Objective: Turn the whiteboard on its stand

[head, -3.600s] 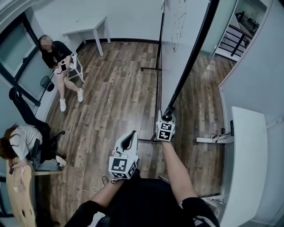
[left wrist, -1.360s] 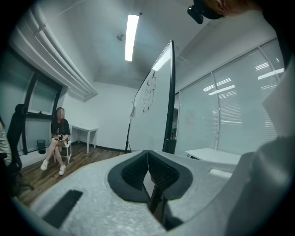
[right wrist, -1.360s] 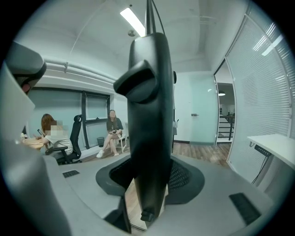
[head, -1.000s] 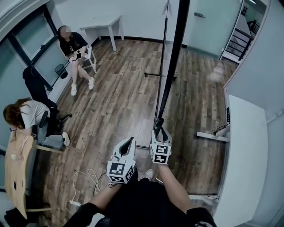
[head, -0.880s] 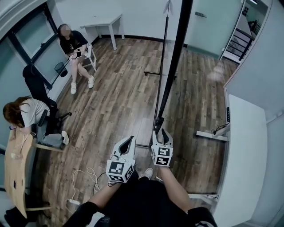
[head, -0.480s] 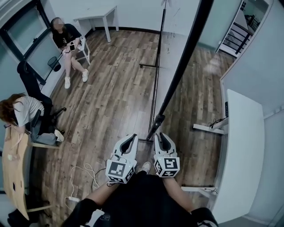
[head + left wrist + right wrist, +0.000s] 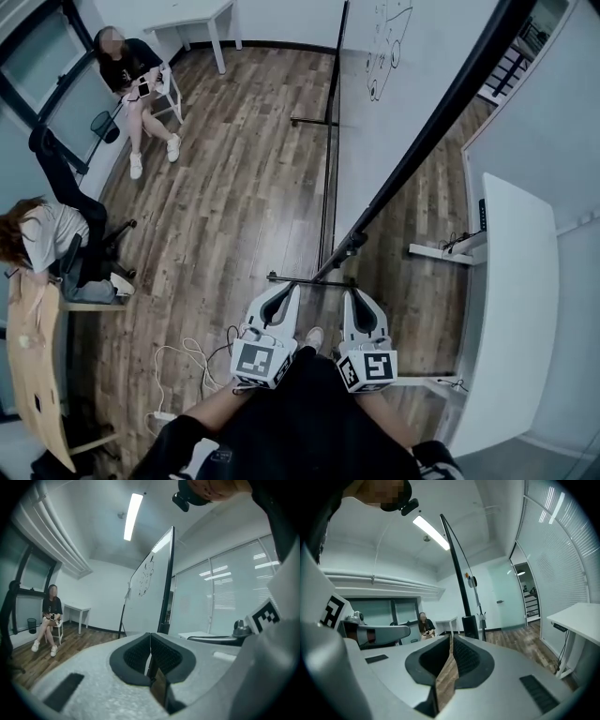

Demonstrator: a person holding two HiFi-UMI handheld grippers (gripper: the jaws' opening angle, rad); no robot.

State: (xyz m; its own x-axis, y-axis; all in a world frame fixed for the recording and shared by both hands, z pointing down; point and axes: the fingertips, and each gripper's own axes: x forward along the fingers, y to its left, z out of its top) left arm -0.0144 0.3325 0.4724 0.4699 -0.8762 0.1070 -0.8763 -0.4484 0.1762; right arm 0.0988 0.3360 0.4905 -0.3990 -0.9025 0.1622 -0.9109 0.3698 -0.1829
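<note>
The whiteboard (image 7: 375, 112) hangs tilted on its black stand (image 7: 328, 169), its white face with drawings toward the left. Its black frame edge (image 7: 441, 112) runs down to a lower corner (image 7: 352, 244) above the stand's foot bar (image 7: 309, 278). Both grippers are held close to my body, short of the board and touching nothing. My left gripper (image 7: 284, 292) is shut and empty, and the whiteboard (image 7: 147, 597) shows beyond its tips (image 7: 150, 637). On my right gripper (image 7: 356, 298) the jaws are closing, tips meeting (image 7: 451, 638) with nothing between them, and the board's dark edge (image 7: 459, 573) rises ahead.
One person sits on a chair (image 7: 131, 75) at the far left, another at a wooden desk (image 7: 33, 375) nearer left. A white table (image 7: 197, 14) stands at the back. A white desk (image 7: 511, 281) runs along the right. A cable (image 7: 187, 361) lies on the wood floor.
The right gripper has opened off the board's lower corner, drawn back toward my body and closed. The board has swung from edge-on, so its white face shows. The left gripper barely moved.
</note>
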